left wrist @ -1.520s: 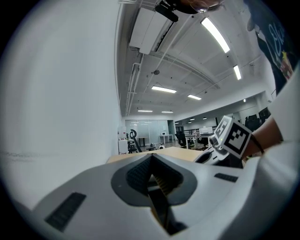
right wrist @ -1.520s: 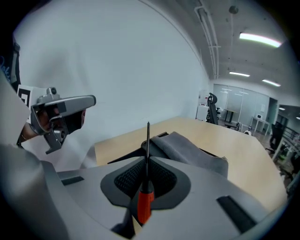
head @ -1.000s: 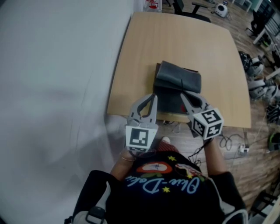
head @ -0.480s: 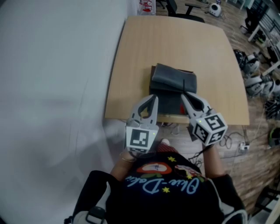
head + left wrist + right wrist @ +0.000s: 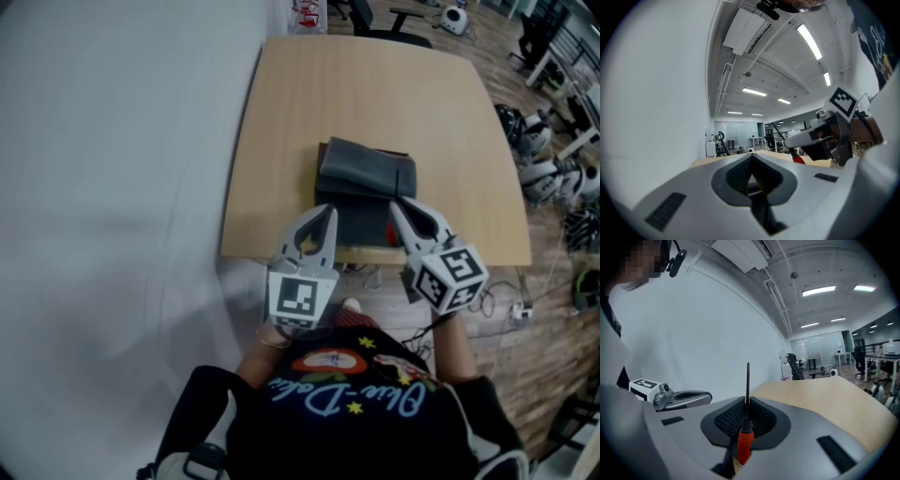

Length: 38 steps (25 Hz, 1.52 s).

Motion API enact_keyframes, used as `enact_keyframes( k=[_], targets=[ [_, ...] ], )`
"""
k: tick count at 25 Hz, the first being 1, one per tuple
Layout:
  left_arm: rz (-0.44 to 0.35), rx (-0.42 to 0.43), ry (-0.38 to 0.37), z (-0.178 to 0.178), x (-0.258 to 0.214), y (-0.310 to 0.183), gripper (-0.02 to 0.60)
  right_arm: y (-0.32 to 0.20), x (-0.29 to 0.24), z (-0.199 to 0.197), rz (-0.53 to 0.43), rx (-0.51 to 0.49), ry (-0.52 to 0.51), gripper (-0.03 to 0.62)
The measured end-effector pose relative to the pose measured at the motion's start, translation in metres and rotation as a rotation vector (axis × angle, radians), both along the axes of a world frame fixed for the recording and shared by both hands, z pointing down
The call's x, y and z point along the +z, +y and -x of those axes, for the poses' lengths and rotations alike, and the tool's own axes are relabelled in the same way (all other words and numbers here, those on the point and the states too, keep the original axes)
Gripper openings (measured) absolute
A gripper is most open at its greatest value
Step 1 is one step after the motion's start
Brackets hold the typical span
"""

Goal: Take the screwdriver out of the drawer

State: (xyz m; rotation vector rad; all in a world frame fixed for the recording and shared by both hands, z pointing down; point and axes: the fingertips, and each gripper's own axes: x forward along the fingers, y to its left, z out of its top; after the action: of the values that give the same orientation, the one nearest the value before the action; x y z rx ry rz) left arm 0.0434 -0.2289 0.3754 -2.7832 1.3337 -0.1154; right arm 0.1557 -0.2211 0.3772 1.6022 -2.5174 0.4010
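Between the jaws of my right gripper (image 5: 746, 400) sits the thin screwdriver with the orange handle (image 5: 745, 441), pinched tight, black tip up. My left gripper (image 5: 752, 161) is pressed together on nothing. Both hang by the dark grey box (image 5: 364, 173) on the light wooden table (image 5: 375, 94).

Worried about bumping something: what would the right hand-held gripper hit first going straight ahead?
Its way looks free: the right hand-held gripper, shut on the screwdriver, points over the wooden table; likely the white wall comes first, depth unclear.
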Motion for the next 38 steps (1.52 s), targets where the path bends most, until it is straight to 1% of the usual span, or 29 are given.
enact_keyframes(
  k=[9,13,23,38],
  targets=[
    [-0.001,-0.001,-0.001,0.0,-0.001,0.0,0.0,0.001,-0.003,-0.004,-0.009,0.011,0.001,0.031],
    [0.002,-0.004,0.009,-0.001,-0.001,0.0,0.0,0.002,-0.006,-0.002,-0.011,0.003,0.009,0.031],
    [0.006,-0.01,0.004,0.003,0.0,-0.001,0.0,0.002,-0.005,0.0,-0.02,0.0,0.009,0.031],
    [0.007,0.003,-0.003,-0.001,0.0,0.002,0.0,0.006,-0.012,-0.002,-0.024,0.001,0.022,0.031]
  ],
)
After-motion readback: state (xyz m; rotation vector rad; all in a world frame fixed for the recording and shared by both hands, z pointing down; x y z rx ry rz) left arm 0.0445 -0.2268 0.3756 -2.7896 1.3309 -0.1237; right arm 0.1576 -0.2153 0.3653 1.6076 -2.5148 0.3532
